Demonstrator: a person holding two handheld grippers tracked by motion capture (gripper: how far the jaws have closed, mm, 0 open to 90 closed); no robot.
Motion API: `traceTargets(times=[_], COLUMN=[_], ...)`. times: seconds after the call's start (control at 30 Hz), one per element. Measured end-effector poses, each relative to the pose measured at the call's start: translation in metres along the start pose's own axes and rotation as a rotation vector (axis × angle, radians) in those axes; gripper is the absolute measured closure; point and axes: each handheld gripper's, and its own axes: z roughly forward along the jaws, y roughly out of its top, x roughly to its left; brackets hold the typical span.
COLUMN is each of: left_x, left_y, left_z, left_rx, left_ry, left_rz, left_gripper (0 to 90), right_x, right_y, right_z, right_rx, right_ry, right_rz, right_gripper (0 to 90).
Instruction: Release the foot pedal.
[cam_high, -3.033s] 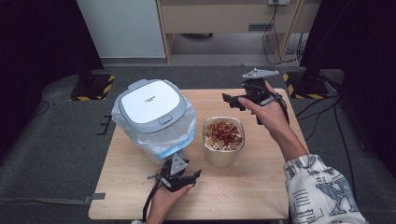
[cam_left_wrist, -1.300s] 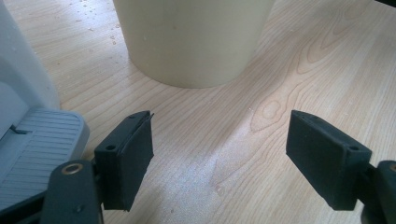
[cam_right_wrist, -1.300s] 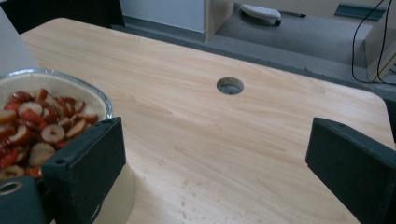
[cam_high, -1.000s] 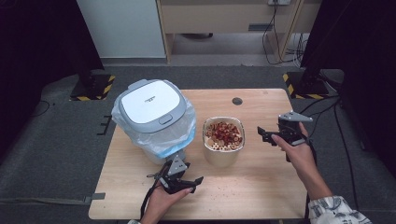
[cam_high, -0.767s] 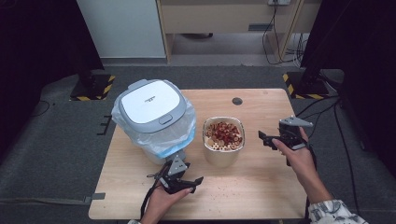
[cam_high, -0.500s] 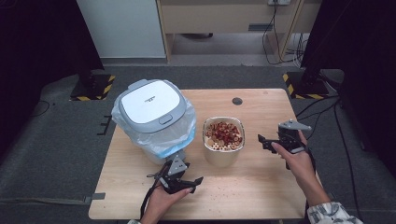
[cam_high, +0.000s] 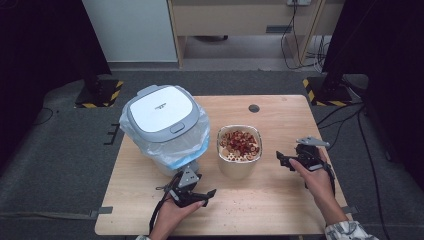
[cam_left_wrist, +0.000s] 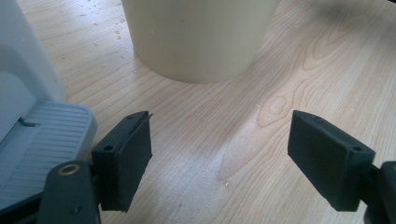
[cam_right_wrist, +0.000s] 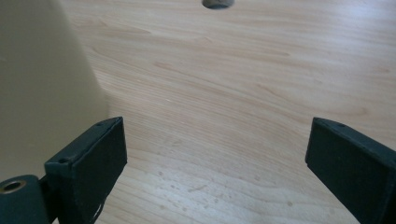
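Observation:
A cream tub (cam_high: 239, 159) holding red and beige pieces stands mid-table. My right gripper (cam_high: 288, 161) sits low to its right, open, jaws pointing toward the tub with nothing between them. In the right gripper view the open gripper (cam_right_wrist: 215, 154) frames bare wood, and the tub's wall (cam_right_wrist: 42, 93) is just beyond the left jaw. My left gripper (cam_high: 192, 189) rests on the table in front of the tub, open and empty. In the left gripper view that gripper (cam_left_wrist: 219, 144) faces the tub's base (cam_left_wrist: 196, 42) a short way off.
A white-lidded bin (cam_high: 161, 111) lined with a clear plastic bag stands left of the tub; its grey foot pedal (cam_left_wrist: 42, 140) lies by my left jaw. A round cable hole (cam_high: 254, 108) (cam_right_wrist: 215, 3) sits near the wooden table's (cam_high: 280, 210) far edge. Crumbs dot the wood.
My right hand has come from the far side of the table toward the near right and sunk beside the tub, jaws staying open. The left gripper has kept still.

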Motion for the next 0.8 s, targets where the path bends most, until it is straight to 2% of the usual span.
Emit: traceTargets(times=[0.13,0.4,0.53,0.7,0.73,0.8], left_x=[0.001,0.006,0.006,0.007,0.007,0.007], left_y=[0.0,-0.002,-0.003,-0.002,-0.002,-0.002], left_z=[-0.002,-0.005,-0.006,-0.005,-0.005,-0.005], left_rx=[-0.003,0.002,0.0,0.002,-0.001,-0.004], left_ry=[0.001,0.003,0.002,0.0,0.001,0.003], left_rz=[0.001,0.004,0.003,0.006,0.003,0.001], left_gripper=[20.4,19.9,19.7,19.7,19.7,19.7], right_x=[-0.006,-0.01,-0.007,0.003,0.005,0.01], right_y=[-0.006,-0.019,-0.025,-0.032,-0.034,-0.035], right_z=[0.005,0.015,0.021,0.029,0.029,0.03], right_rx=[0.038,0.088,0.113,0.166,0.156,0.145], right_ry=[-0.04,-0.08,-0.079,-0.077,-0.086,-0.076], right_rz=[0.02,0.04,0.039,0.012,0.002,-0.004], right_gripper=[5.5,5.1,5.0,3.4,2.9,2.3])
